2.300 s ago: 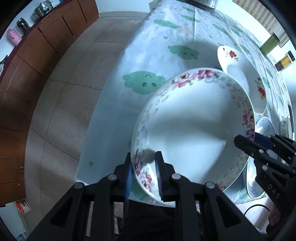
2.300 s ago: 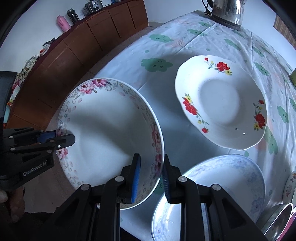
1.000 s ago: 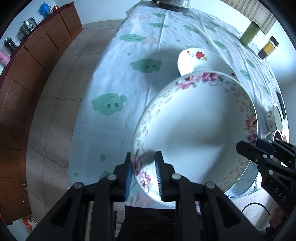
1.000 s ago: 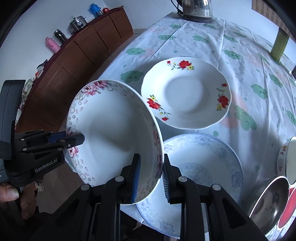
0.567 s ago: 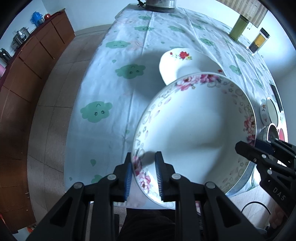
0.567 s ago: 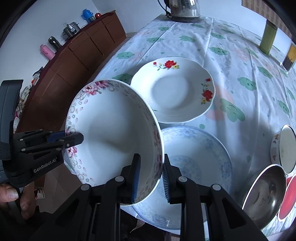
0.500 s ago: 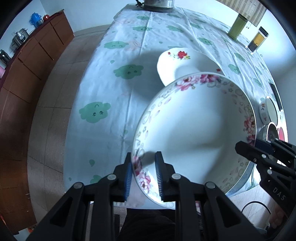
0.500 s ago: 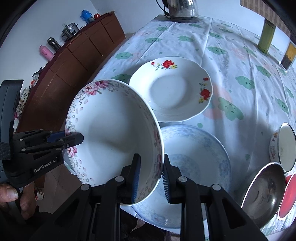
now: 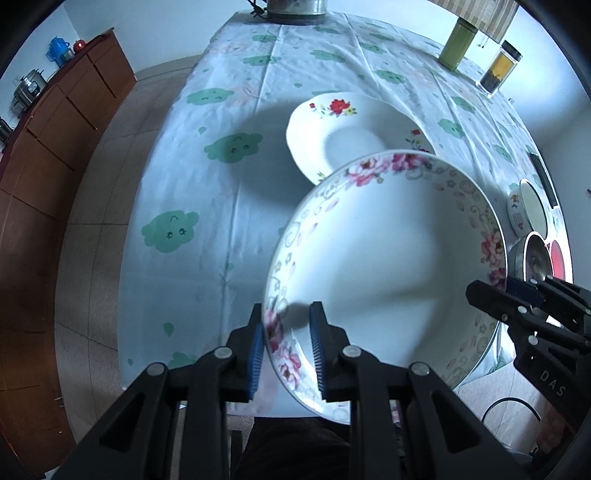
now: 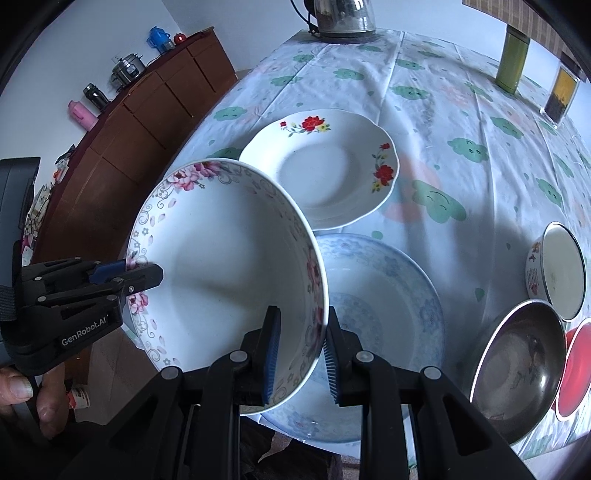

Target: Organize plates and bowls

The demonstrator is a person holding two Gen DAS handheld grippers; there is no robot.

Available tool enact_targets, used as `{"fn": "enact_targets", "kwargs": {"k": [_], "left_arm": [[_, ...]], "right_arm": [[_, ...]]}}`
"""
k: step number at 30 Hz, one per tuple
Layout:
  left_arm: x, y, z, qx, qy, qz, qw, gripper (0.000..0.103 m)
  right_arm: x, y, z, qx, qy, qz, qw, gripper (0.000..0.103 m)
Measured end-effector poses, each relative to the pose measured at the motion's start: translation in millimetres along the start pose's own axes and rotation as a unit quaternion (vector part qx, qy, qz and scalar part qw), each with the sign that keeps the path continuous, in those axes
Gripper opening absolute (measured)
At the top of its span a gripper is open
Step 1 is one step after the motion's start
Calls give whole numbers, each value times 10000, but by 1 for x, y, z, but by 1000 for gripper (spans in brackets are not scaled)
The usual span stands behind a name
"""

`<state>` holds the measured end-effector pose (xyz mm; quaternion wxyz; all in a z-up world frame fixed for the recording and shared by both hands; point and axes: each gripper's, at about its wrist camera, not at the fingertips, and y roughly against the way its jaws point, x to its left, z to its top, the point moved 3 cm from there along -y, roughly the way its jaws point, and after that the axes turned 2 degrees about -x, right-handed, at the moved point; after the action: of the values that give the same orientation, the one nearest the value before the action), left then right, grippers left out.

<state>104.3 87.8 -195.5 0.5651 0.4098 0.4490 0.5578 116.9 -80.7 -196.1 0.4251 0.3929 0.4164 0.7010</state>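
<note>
The pink-flowered bowl (image 10: 229, 266) is held in the air over the near edge of the bench (image 10: 461, 122), its opening facing up and tilted, the rim nearer the cabinet (image 10: 147, 122) riding higher. Round, it has no long axis. The left gripper (image 9: 286, 343) has its fingers closed narrowly on the bowl's rim, one blue pad inside and one outside. The right gripper (image 10: 301, 350) clamps the opposite rim the same way.

Directly beneath, partly covered by the bowl, lies a blue-patterned plate (image 10: 388, 306) at the bench's near edge. Just beyond it sits a red-flowered plate (image 10: 332, 170); the two rims look to be touching or overlapping. To the right, a steel bowl (image 10: 517, 365), a small enamel bowl (image 10: 557, 273) and a red dish (image 10: 576, 369) crowd the near right corner. The bench's middle is open cloth, with a kettle (image 10: 343, 16) at the far end and a green canister (image 10: 511, 61) and a jar (image 10: 559, 94) along the far right.
</note>
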Motion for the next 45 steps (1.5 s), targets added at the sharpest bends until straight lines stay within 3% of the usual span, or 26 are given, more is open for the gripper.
{"fn": "enact_targets", "kwargs": {"k": [28, 45], "left_arm": [[-50, -12, 8, 121, -573, -147, 9982, 20], [-62, -18, 5, 257, -800, -239, 9962, 20]], "right_arm": [[-47, 6, -10, -87, -495, -280, 9983, 25], [-59, 3, -12, -28, -511, -505, 9974, 25]]}}
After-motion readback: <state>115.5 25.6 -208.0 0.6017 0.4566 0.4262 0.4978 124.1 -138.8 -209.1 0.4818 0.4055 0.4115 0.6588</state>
